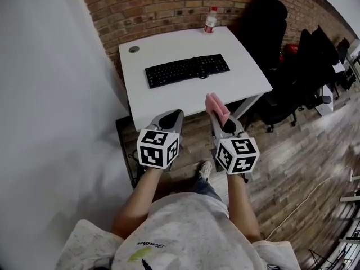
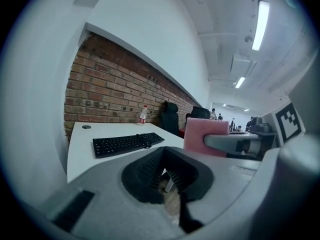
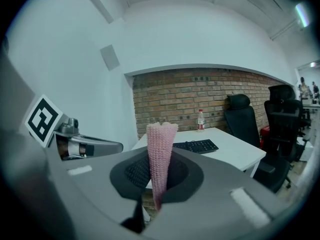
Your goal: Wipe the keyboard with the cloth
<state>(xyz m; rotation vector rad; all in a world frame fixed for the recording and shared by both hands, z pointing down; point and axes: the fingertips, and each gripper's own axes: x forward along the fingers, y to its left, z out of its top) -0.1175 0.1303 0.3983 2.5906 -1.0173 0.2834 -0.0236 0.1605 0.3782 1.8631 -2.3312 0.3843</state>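
Note:
A black keyboard (image 1: 187, 69) lies across the middle of a white table (image 1: 242, 83). Both grippers hang in the air short of the table's near edge, over the wooden floor. My right gripper (image 1: 220, 118) is shut on a folded pink cloth (image 1: 217, 108), which stands up out of its jaws (image 3: 161, 149). My left gripper (image 1: 176, 115) is shut with nothing in it. In the left gripper view, the keyboard (image 2: 127, 143) lies ahead and the pink cloth (image 2: 205, 135) shows to the right. The right gripper view has the keyboard (image 3: 197, 145) behind the cloth.
A plastic bottle with a red label (image 1: 210, 20) stands at the table's far edge by the brick wall. A round cable grommet (image 1: 133, 49) sits at the far left corner. Black office chairs (image 1: 270, 44) crowd the table's right side. A white wall runs along the left.

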